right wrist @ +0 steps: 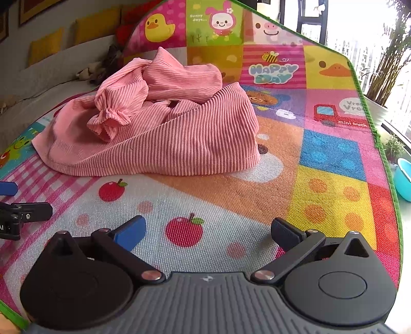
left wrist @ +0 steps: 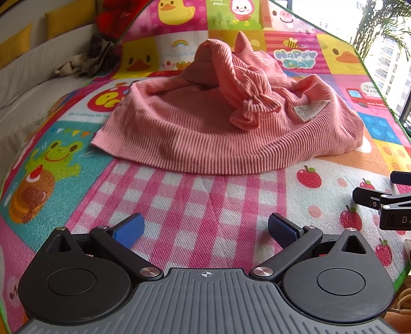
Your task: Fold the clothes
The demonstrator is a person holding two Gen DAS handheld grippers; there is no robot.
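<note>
I have both grippers low over the play mat, jaws spread wide on each, nothing between them. Left gripper sits over the pink-and-white checked patch; right gripper over the apple print, just right of it. From the left wrist view I see the right gripper's black frame poking in at the right edge; from the right wrist view the left one's blue pad and frame show at the left edge. The two are near each other, not touching.

The pink ribbed top lies crumpled on the mat ahead of both grippers, well apart from the fingertips. Its hem edge faces me and runs left to right, so the long axis of the heap goes across my view. The body is spread flat at the front and bunched up at the back. One sleeve, ending in a gathered ruffled cuff, is flopped over the top of the body and points toward me and slightly down. A pale label shows on the fabric just right of that cuff. In the right wrist view the right side of the top stands up in a fold, and the cuff hangs on the left side.

The mat lies on a bed with yellow cushions behind. A turquoise bowl sits off the mat's right edge.
</note>
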